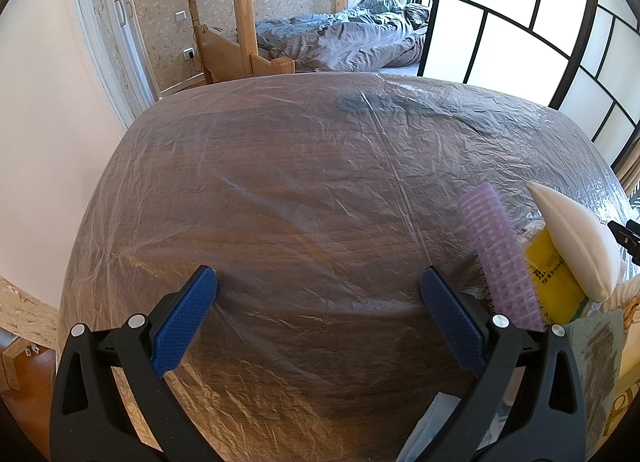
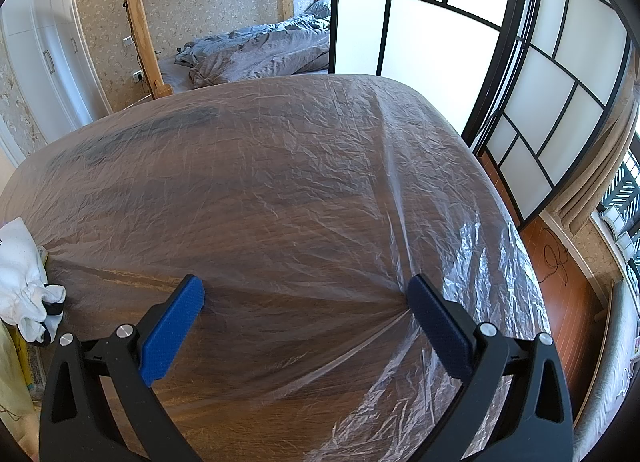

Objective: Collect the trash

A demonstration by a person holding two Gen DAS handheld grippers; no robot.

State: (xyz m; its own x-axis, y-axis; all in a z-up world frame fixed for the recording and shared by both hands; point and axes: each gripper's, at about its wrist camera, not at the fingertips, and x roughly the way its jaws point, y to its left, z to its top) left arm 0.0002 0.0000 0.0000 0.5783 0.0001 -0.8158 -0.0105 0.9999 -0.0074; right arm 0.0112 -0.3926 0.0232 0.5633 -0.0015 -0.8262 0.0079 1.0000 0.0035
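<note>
- Crinkled clear plastic sheet (image 1: pixel 304 190) covers the whole wooden table (image 2: pixel 256 390), stretched in long creases toward the near edge.
- Both claws hang low over it with jaws spread wide and nothing between them: the left gripper (image 1: pixel 318 284) over the middle, the right gripper (image 2: pixel 306 292) nearer the right side.
- What looks like the trash sits in a small heap at the near edge, between the two claws: a purple mesh roller (image 1: pixel 498 258), a yellow packet (image 1: pixel 550 280) touching it, and a white pouch (image 1: pixel 576 238) leaning on top.
- From the right claw's side only the pouch's gathered white cloth (image 2: pixel 24 282) shows, at far left.
- The heap lies just beside the left claw's right finger, outside the jaws, so neither claw is lined up on it yet.
- Risks as I judge them: a finger tip snagging the thin sheet and dragging it, heap included, or a grab at the leaning pouch toppling the packet off the near edge.
</note>
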